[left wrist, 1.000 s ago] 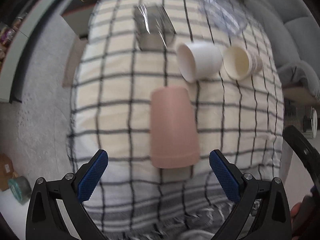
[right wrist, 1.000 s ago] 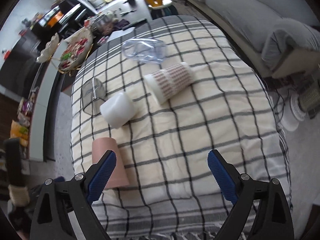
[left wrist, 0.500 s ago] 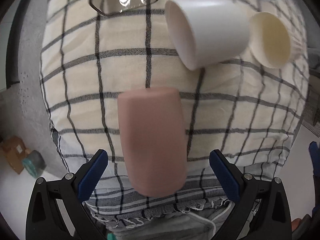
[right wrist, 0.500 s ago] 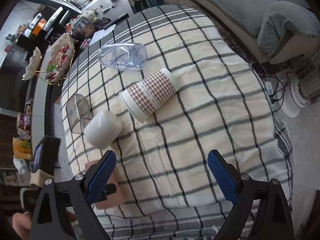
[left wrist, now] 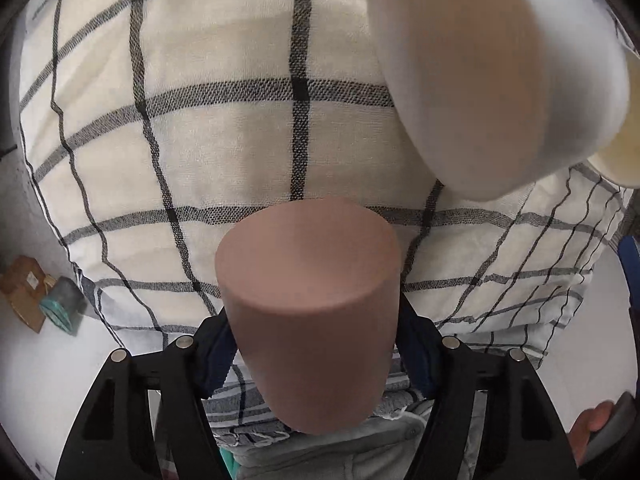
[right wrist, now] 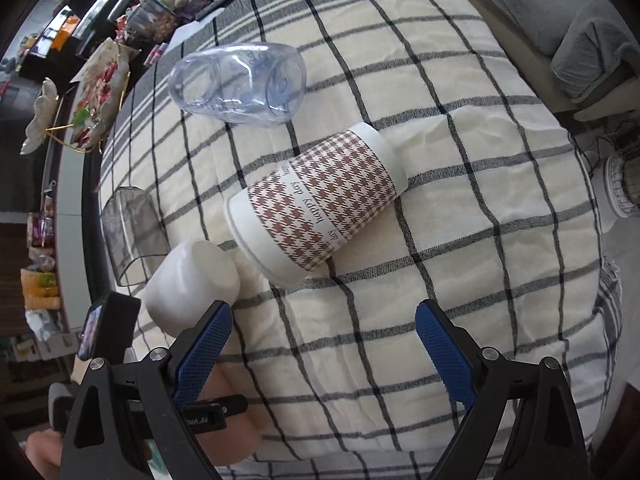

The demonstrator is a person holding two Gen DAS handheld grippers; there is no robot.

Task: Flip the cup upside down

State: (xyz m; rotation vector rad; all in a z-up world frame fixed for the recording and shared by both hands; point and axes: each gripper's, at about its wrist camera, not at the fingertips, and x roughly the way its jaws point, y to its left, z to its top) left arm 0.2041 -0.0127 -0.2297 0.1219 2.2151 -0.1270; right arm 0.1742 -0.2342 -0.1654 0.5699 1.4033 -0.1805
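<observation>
A: Left claw (left wrist: 312, 344)?
B: Clamped on pink cup (left wrist: 310, 304), closed base facing the lens, at the near edge of the checked cloth (left wrist: 224, 128). White cup (left wrist: 492, 76) lies beyond, toward the right edge.

A: Right claw (right wrist: 322, 344)?
B: Fingers apart, empty, over the near edge. Houndstooth cup (right wrist: 320, 200) lies mid-worktop; clear cup (right wrist: 240, 84) lies toward the far edge; the white cup lies near the left edge.

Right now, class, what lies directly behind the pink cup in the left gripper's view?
Behind the pink cup lies checked tablecloth, then a white cup on its side at upper right. The pink cup hides the cloth beneath it and most of the blue fingers.
</observation>
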